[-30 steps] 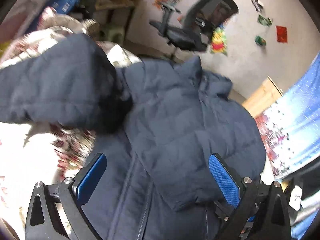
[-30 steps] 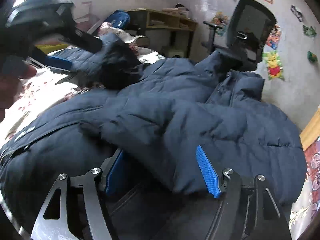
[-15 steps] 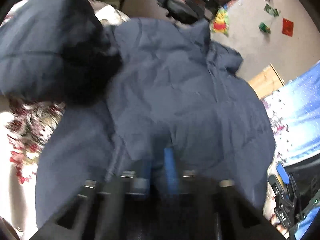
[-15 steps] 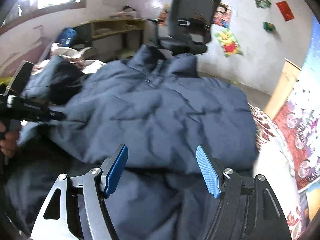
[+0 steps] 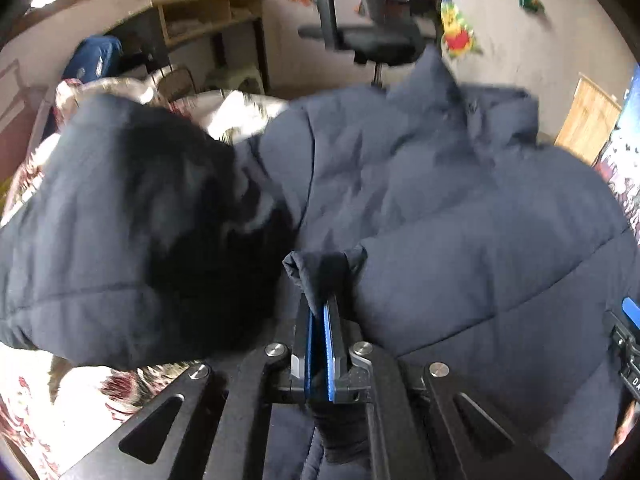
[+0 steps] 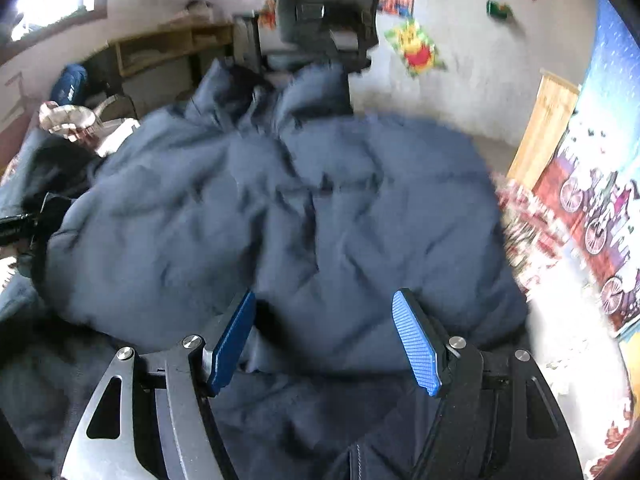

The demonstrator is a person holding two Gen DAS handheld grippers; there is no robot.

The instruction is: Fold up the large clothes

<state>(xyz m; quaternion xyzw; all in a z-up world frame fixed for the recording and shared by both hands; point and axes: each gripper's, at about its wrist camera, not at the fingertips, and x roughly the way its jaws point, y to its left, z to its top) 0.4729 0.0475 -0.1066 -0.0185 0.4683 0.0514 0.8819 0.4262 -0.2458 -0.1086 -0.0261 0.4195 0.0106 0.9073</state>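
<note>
Left wrist view: one left gripper (image 5: 320, 312), blue pads pressed together, pinching a fold of the jacket (image 5: 460, 208).
Right gripper (image 6: 324, 336): one, jaws spread wide, holding nothing, over the jacket.
Jacket: one, navy, puffy, spread on one floral bedspread (image 5: 24, 392).
Office chair (image 5: 376, 20): one, behind.

jacket (image 6: 320, 220): motion-blurred | hem: cut off by bottom edge

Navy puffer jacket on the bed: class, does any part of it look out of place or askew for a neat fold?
Yes. On the jacket, the sleeve sprawls sideways, its dark cuff opening gaping, off the body. The left gripper pinches a fabric edge; the right gripper is open.
</note>
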